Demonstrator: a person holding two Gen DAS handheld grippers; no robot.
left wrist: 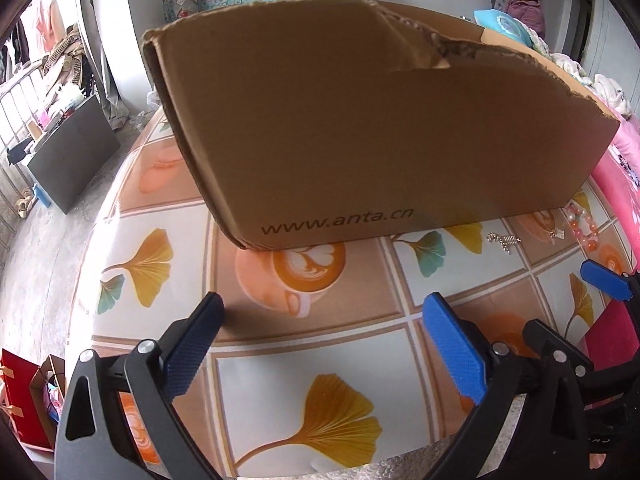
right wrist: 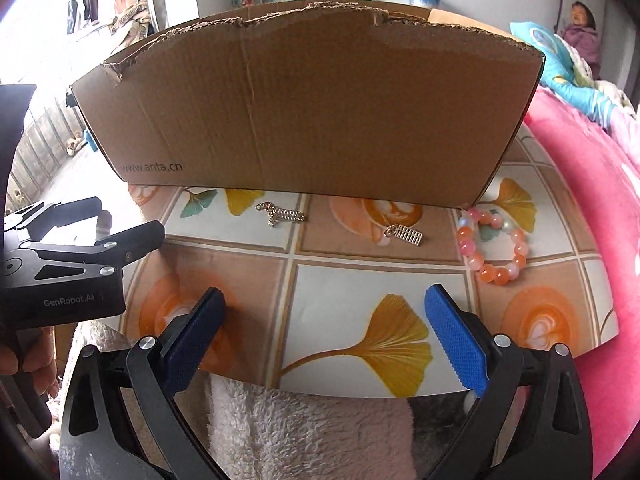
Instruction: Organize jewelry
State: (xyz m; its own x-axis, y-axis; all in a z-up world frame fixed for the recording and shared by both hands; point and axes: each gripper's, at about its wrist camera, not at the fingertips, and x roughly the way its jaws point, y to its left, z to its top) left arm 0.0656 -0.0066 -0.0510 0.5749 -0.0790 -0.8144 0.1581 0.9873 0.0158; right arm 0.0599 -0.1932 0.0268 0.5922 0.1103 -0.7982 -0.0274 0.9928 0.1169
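Over on the left, the left gripper point(left wrist: 320, 340) is hovering above the patterned tablecloth point(left wrist: 280, 360), its jaws spread wide with nothing between them. Straight ahead of it a torn cardboard box point(left wrist: 360, 128) is standing open-topped on the table, looking like the place the jewelry is meant to go.

Moving rightward, two small gold trinkets are lying just in front of the box wall: a gold chain piece point(right wrist: 280, 215) and, a little nearer, a gold charm point(right wrist: 404, 234). The right gripper point(right wrist: 324, 336) is hanging over the table edge below them, likewise fully parted and holding nothing. Farthest right, an orange-and-pink bead bracelet point(right wrist: 494, 244) is resting flat beside the box's corner, just short of a pink blanket point(right wrist: 592, 208).

By the look of it, nothing is picked up yet; this is the approach. Next the right gripper needs to be reaching forward and pinching one flat piece cleanly, then lifting it over the box's high wall.
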